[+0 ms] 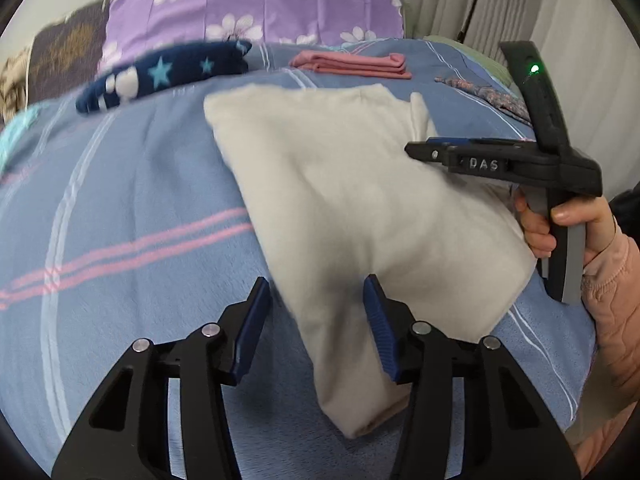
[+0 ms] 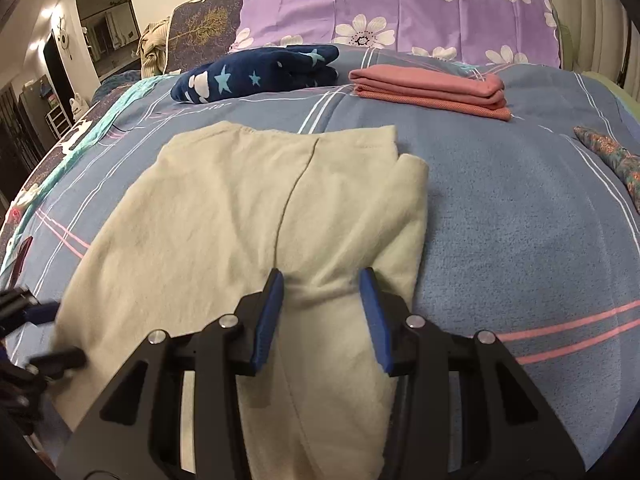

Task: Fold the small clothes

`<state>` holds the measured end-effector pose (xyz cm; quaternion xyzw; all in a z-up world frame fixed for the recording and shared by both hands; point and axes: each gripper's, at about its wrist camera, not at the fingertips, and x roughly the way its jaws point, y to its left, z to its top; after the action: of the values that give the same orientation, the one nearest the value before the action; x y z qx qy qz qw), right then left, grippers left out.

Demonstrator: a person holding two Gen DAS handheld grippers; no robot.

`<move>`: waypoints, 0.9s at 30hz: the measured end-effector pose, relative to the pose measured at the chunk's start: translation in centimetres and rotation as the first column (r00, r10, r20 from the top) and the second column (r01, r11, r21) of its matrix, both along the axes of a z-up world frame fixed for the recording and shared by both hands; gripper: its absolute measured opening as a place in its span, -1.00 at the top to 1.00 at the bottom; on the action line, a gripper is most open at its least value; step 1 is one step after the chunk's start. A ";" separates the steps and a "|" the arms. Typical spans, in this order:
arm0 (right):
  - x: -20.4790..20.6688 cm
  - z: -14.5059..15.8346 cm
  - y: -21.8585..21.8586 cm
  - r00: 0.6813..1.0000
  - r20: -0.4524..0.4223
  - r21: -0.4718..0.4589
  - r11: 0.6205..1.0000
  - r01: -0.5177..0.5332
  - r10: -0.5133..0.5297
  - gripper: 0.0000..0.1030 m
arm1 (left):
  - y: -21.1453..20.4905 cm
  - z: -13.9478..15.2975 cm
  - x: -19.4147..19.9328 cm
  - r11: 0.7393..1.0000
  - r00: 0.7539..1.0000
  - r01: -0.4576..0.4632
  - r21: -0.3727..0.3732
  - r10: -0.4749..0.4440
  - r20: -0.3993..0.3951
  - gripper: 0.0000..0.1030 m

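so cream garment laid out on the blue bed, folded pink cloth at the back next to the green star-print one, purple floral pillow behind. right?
Nearly. The star-print garment beside the folded pink cloth is navy blue, not green; the right wrist view shows it clearly. The cream garment on the blue bed and the purple floral pillow behind are as you said.

Left gripper (image 2: 44, 336) smeared by blur at the right-wrist view's edge; jaw state unreadable there. Floral cloth (image 2: 612, 164) cut off by frame edge.
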<state>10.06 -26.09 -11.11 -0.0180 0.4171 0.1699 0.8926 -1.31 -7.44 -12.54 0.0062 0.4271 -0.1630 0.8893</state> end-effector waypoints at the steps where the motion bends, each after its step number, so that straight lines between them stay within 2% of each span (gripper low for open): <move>1: -0.1 0.0 0.0 1.000 0.001 -0.001 1.000 0.000 0.000 0.21 | 0.2 -0.1 -0.2 1.000 1.000 -0.009 -0.017 0.009 0.001 0.01; 6: -0.3 0.4 0.0 1.000 -0.008 -0.008 1.000 0.021 -0.021 0.21 | 0.2 -0.1 -0.3 1.000 1.000 -0.012 -0.009 0.013 0.005 -0.05; 8: -1.1 1.1 -0.2 0.998 -0.009 -0.004 0.998 0.065 -0.065 0.11 | 0.1 -0.1 -0.5 1.000 1.000 -0.011 -0.002 0.011 0.008 -0.06; 11: -3.2 2.5 -0.8 0.999 -0.007 0.078 0.996 0.044 -0.044 0.06 | 0.1 -0.2 -0.5 1.000 1.000 -0.009 -0.009 0.009 0.006 -0.07; 13: -5.0 3.2 -1.1 1.000 0.011 0.097 0.995 0.014 -0.016 0.06 | 0.2 -0.1 -0.4 1.000 1.000 -0.009 -0.015 0.009 0.002 -0.09; 16: -6.2 4.0 -1.9 1.000 0.028 0.092 0.996 0.005 -0.008 -0.05 | 0.4 0.2 -0.2 0.999 1.000 0.002 -0.046 -0.003 -0.010 -0.11; 19: -5.7 4.3 -4.0 0.998 0.021 0.090 0.994 0.059 -0.061 -0.16 | 1.0 0.6 0.6 0.995 1.000 -0.001 -0.103 -0.001 -0.024 -0.11; 22: -4.5 3.4 -6.2 0.994 -0.062 0.155 0.983 0.103 -0.095 -0.18 | 1.5 0.8 1.4 0.991 1.000 -0.012 -0.130 0.008 -0.030 -0.13; 27: -3.6 1.0 -6.8 0.982 -0.187 0.263 0.962 0.073 -0.023 -0.22 | 1.5 0.2 2.5 0.990 0.997 0.018 -0.138 -0.028 -0.068 -0.22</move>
<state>6.50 -32.90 -10.08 0.1287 0.4703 0.2039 0.8489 1.18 -5.96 -12.29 -0.0557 0.4457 -0.2023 0.8702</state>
